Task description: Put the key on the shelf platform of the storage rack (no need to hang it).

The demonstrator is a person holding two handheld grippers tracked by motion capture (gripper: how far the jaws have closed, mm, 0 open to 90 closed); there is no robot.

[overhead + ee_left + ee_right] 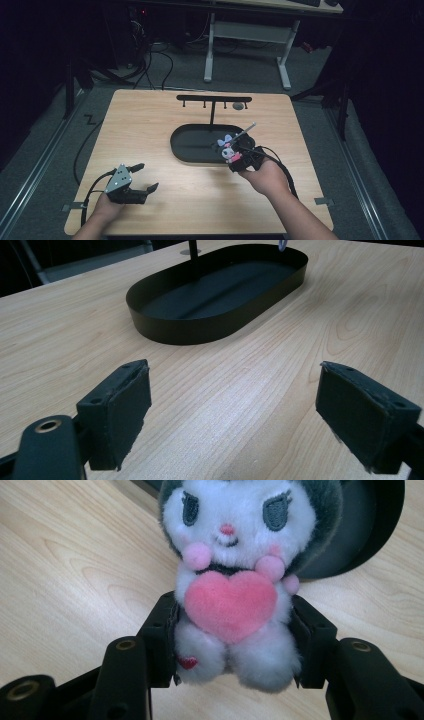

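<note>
Right gripper (239, 159) clamped on a plush toy (233, 587), jaws squeezing its lower body from both sides; the toy is white with a dark hood and a pink heart on its chest, held at the near right edge of the black oval tray (186, 152). Left gripper (145, 178) rests near the table's (150, 115) front left, jaws wide apart with bare wood between. A black hook stand (214, 99) rises from the tray.

White plush doll (232, 575) with pink heart, upright, at black oval tray's (187, 150) near rim.
</note>
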